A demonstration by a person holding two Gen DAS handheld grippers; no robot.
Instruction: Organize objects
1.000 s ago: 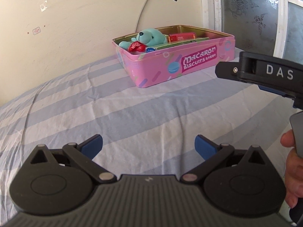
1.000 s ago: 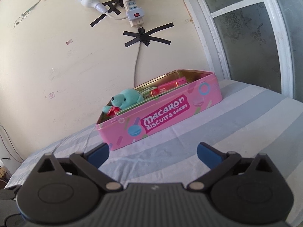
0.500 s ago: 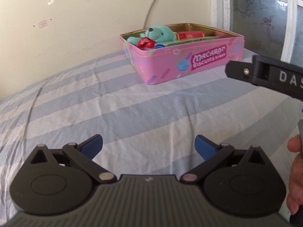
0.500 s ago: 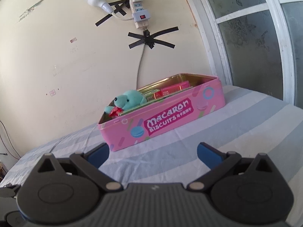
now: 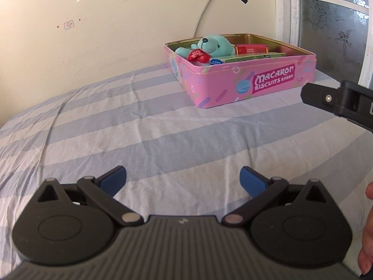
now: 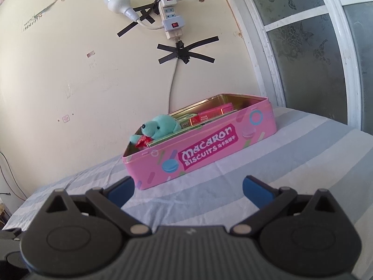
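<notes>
A pink "Macaron Biscuits" tin (image 5: 256,86) (image 6: 209,154) stands open on the striped bed sheet, near the wall. Inside lie a teal plush bear (image 5: 209,45) (image 6: 160,127) with a red heart, a red box (image 5: 251,49) (image 6: 209,115) and a green flat box (image 5: 254,57). My left gripper (image 5: 183,182) is open, well short of the tin, with nothing between its blue fingertips. My right gripper (image 6: 187,189) is open too, just in front of the tin. Part of the right gripper's black body (image 5: 338,100) shows at the right edge of the left wrist view.
The blue-and-white striped sheet (image 5: 139,128) spreads wide to the left and front of the tin. A cream wall with a taped cable, power strip (image 6: 171,21) and bulb stands behind. A frosted window (image 6: 314,46) is at the right. A hand (image 5: 367,245) holds the right gripper.
Both views have shifted: the tin now sits further right in the left wrist view and closer in the right wrist view. Both grippers stay open. Nothing in the tin has moved.
</notes>
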